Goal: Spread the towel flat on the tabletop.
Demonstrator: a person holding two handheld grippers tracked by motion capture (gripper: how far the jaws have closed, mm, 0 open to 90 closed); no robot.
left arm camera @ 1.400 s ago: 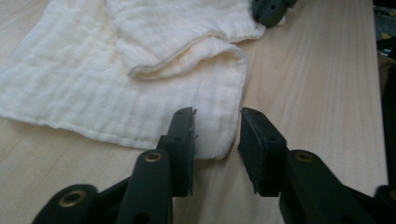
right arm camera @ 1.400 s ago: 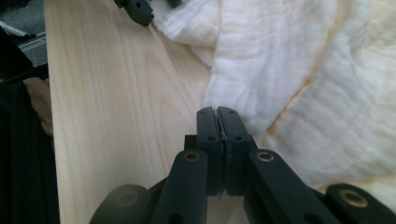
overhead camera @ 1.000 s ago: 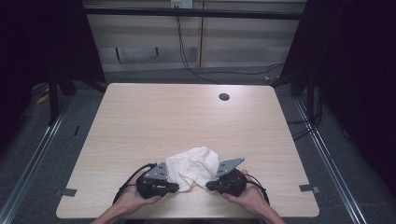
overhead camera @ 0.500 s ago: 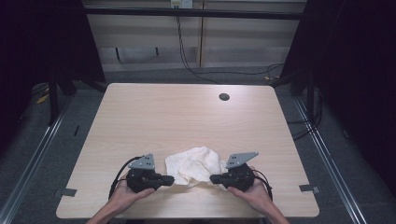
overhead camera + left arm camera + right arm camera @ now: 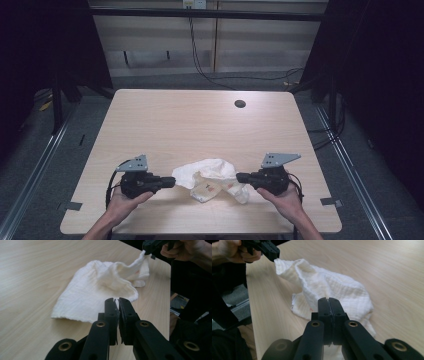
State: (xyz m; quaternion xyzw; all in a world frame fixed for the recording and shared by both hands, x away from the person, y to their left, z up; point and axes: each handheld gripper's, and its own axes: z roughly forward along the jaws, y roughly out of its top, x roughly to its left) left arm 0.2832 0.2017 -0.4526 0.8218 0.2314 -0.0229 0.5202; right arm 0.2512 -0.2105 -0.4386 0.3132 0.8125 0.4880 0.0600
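We see light wood table (image 5: 200,125), round dark hole (image 5: 240,104) near far right corner; crumpled white cloth (image 5: 212,177) lying near our front edge.

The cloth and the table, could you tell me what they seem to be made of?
Cloth: likely thin woven cotton, off-white and matte; it shows a crinkled weave and drapes in soft folds. Table: pale wood-grain top, probably laminate, with a smooth, faintly glossy finish.

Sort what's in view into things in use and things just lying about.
In use:
- white cloth
- left gripper, fingers shut on the cloth
- right gripper, fingers shut on the cloth

Lying about:
- table
- round hole in the table
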